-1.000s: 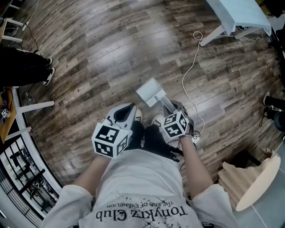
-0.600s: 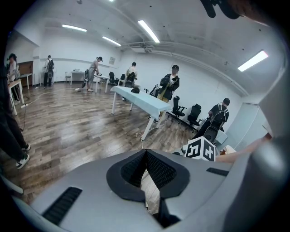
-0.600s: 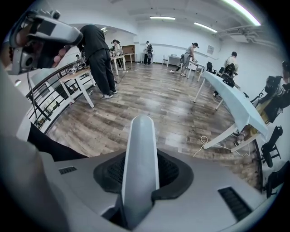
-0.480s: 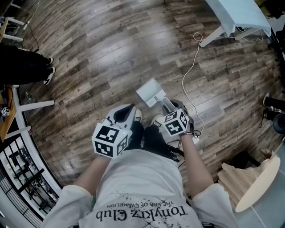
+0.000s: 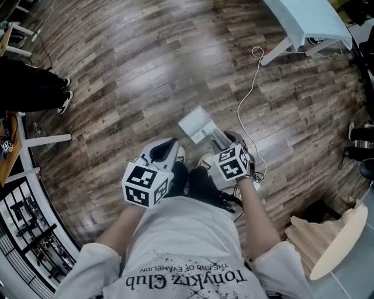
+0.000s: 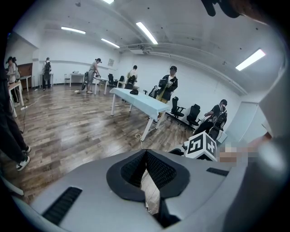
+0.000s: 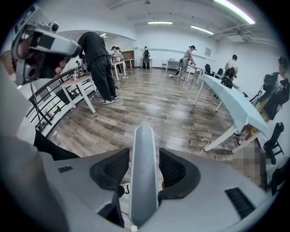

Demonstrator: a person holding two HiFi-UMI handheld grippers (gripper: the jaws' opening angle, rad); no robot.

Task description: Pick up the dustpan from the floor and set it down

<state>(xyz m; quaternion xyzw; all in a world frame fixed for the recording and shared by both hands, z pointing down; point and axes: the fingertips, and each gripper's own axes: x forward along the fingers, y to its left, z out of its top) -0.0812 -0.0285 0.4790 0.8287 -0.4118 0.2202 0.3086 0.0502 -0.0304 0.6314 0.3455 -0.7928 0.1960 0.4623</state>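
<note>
Dustpan (image 5: 196, 124), pale grey (rounded handle), rises between right hand-held gripper (image 7: 144, 158) jaws, just opened; left hand-held gripper (image 6: 146, 156) closed.

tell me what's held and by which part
Nothing held: right gripper has just opened its jaws, loose around the grey plastic dustpan handle; left gripper shut, empty.

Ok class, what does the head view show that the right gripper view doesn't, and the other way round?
Only the head view: the dustpan's white pan on the floor, and the left gripper. Only the right gripper view: the right gripper's jaws either side of the handle, just been opening, pads clear of it, plus ceiling lights. Both: the wood floor, white cable and pale table.
</note>
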